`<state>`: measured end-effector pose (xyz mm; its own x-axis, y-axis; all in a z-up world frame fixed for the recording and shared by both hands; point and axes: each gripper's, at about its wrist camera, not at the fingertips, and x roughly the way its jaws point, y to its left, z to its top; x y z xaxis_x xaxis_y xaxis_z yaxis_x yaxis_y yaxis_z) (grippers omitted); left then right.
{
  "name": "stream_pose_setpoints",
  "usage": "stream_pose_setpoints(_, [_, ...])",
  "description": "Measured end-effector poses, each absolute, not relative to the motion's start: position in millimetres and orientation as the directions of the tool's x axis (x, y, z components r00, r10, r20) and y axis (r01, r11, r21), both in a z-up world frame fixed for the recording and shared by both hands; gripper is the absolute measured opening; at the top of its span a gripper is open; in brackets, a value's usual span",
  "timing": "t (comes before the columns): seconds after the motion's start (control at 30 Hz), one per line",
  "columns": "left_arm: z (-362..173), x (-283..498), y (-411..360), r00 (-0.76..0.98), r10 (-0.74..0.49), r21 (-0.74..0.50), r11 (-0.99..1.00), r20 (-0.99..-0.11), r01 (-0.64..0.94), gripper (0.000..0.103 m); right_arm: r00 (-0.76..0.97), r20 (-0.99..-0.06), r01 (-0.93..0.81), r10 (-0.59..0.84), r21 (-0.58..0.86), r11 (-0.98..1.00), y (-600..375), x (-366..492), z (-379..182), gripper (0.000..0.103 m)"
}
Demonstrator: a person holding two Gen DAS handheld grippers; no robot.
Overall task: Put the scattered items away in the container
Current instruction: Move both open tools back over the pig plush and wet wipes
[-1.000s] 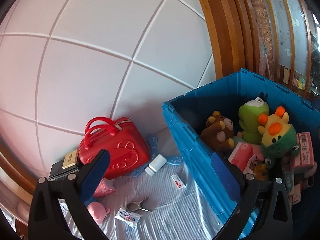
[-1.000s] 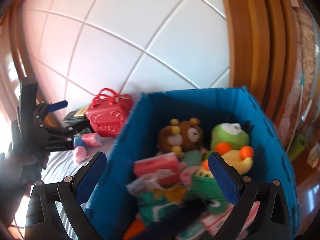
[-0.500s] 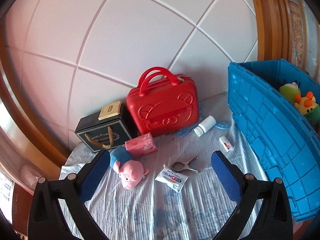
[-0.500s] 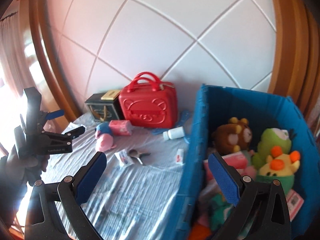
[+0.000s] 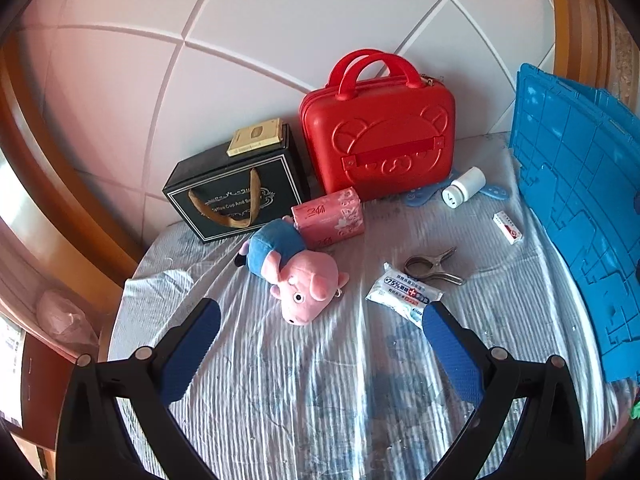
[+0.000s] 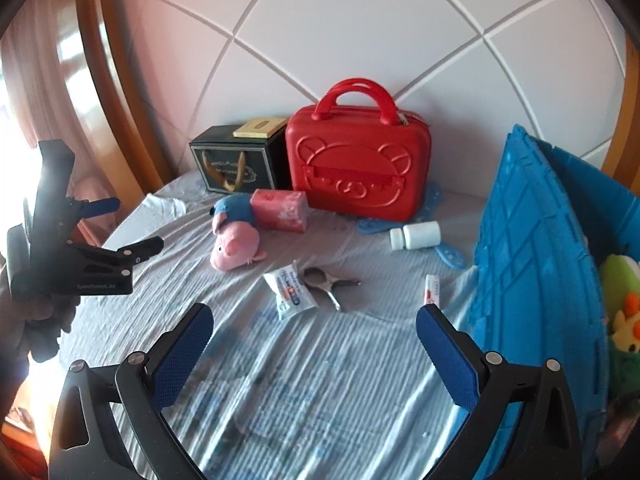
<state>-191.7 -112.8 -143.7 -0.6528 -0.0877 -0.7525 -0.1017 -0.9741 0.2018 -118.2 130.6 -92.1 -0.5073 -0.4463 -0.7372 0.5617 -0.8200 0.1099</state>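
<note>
I am holding the left claw [image 5: 320, 322] wide open and empty above the sheet [image 5: 320, 400]; the pig [image 5: 298, 270] is lying just ahead between its fingers, the wipes [image 5: 402, 294] and clip [image 5: 432, 268] ahead to the right. My right claw [image 6: 314, 322] is also gaping wide, gripping nothing, with the wipes [image 6: 290, 290] just ahead and the blue bin [image 6: 536, 264] standing at its right.
</note>
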Motion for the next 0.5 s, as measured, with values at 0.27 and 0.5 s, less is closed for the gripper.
stream_pose_setpoints(0.27, [-210,-234,-144,-0.604,-0.079,0.173,-0.980,-0.793,-0.100,0.102,-0.454,-0.776,0.569,-0.438,0.126,-0.812,65,-148,-181,0.103])
stream_pose_setpoints(0.5, [-273,-275,-167,-0.586,-0.098,0.167,-0.984,-0.804,-0.064,0.102,-0.418,-0.801,0.601,-0.430,0.111,-0.791,17,-176,-260,0.103])
